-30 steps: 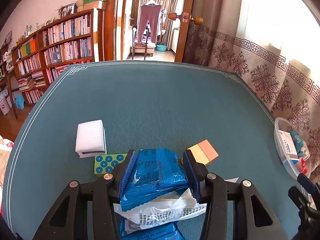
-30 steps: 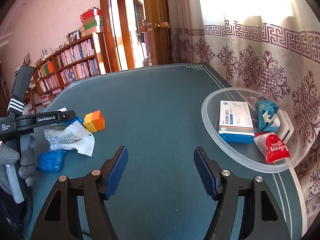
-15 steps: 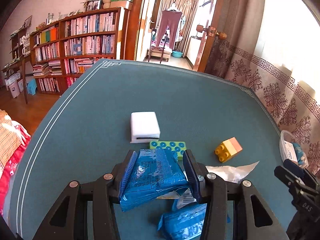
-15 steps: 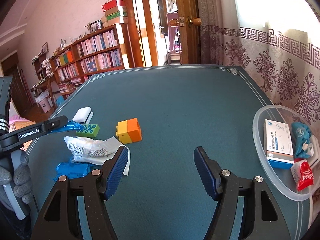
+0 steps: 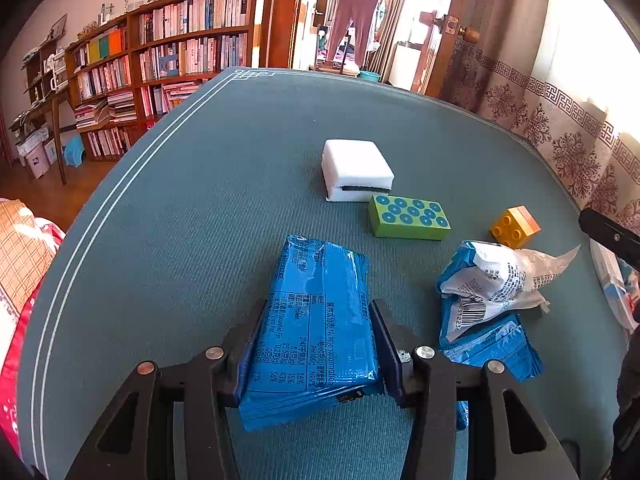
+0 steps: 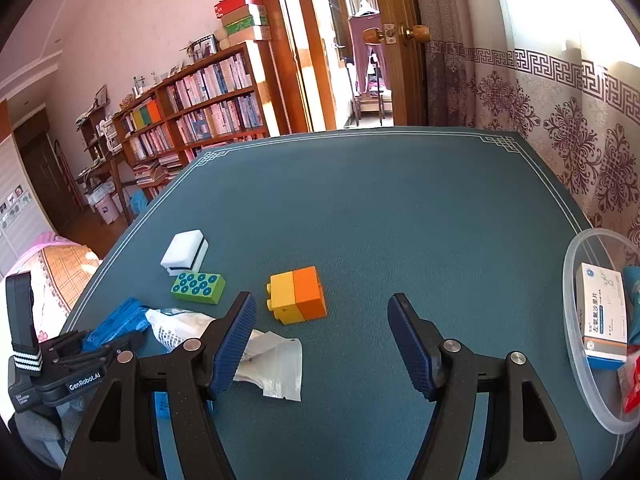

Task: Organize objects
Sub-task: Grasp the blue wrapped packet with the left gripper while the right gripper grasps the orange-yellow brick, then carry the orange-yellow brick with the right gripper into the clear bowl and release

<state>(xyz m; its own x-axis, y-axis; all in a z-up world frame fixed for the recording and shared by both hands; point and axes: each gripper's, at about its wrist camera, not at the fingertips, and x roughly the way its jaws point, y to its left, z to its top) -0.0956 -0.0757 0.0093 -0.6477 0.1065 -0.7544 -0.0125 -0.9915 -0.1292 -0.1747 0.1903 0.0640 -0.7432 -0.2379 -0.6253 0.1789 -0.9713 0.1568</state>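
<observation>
Teal felt covers the surface [image 6: 360, 200], white lines edging it. Nearest, the left gripper [image 5: 316, 344] has a blue snack packet [image 5: 316, 308] between its pads, the jaws easing apart. Just right of it lies a crumpled white wrapper [image 5: 500, 280] over another blue packet [image 5: 496, 344]. The right gripper [image 6: 320, 340] hangs with its jaws apart and nothing between them. Beyond sit a yellow-orange block [image 6: 298, 294], a green dotted brick [image 6: 198, 288] and a white sponge [image 6: 184, 254]. At the right edge, a clear bowl [image 6: 570, 320] holds a white-and-blue box [image 6: 602, 320].
</observation>
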